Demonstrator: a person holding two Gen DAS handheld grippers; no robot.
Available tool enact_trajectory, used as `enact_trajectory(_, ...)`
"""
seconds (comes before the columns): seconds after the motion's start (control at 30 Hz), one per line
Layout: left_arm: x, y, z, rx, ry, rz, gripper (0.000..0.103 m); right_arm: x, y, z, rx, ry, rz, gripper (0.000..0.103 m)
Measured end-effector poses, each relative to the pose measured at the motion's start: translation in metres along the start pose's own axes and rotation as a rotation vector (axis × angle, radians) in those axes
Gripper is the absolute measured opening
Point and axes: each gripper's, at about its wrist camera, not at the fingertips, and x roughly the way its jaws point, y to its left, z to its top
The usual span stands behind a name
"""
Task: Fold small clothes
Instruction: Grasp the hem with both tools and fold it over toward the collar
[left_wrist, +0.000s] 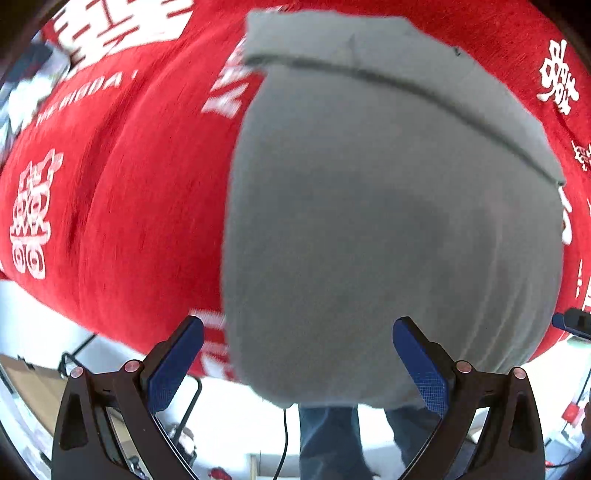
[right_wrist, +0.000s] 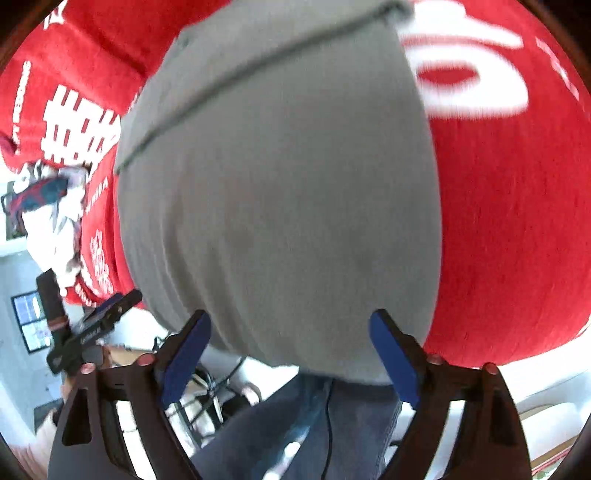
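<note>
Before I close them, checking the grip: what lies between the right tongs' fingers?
The near hem of the gray garment lies between the open right tongs, untouched by the pads, in the right wrist view.

Black left gripper (left_wrist: 297, 354), right gripper (right_wrist: 290, 350): blue pads, copper-coloured screws; person in jeans (right_wrist: 295, 424).

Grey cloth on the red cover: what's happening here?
A person holds a gripper in each hand over a grey garment lying flat on a red cloth with white print. The left gripper and the right gripper both stand open above its near edge. Neither holds anything.
</note>
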Motion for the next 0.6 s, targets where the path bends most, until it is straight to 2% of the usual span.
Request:
enact_trajectory(0.1,0.015,0.016,-0.023,-0.022,0.041,-0.015,0.102,0.017,-0.017,-0.026,0.014,0.054,-0.006,0.082)
enact_trajectory(0.23,0.042,0.021,-0.046,-0.03,0.097,-0.048,0.102,0.047,-0.046,-0.051,0.038,0.113,-0.064,0.082)
enact_trajectory(0.37,0.062,0.012,-0.054,-0.026,0.124,-0.071,0.102,0.066,-0.057,-0.053,0.046,0.096,-0.068,0.081)
enact_trajectory(0.47,0.063,0.008,-0.059,-0.031,0.115,-0.09,0.102,0.07,-0.055,-0.051,0.046,0.066,-0.053,0.079)
enact_trajectory(0.53,0.059,0.007,-0.061,-0.016,0.097,-0.113,0.093,0.07,-0.054,-0.051,0.065,0.06,-0.016,0.067)
enact_trajectory(0.6,0.052,0.002,-0.064,-0.008,0.096,-0.141,0.074,0.066,-0.05,-0.054,0.065,0.052,-0.004,0.015)
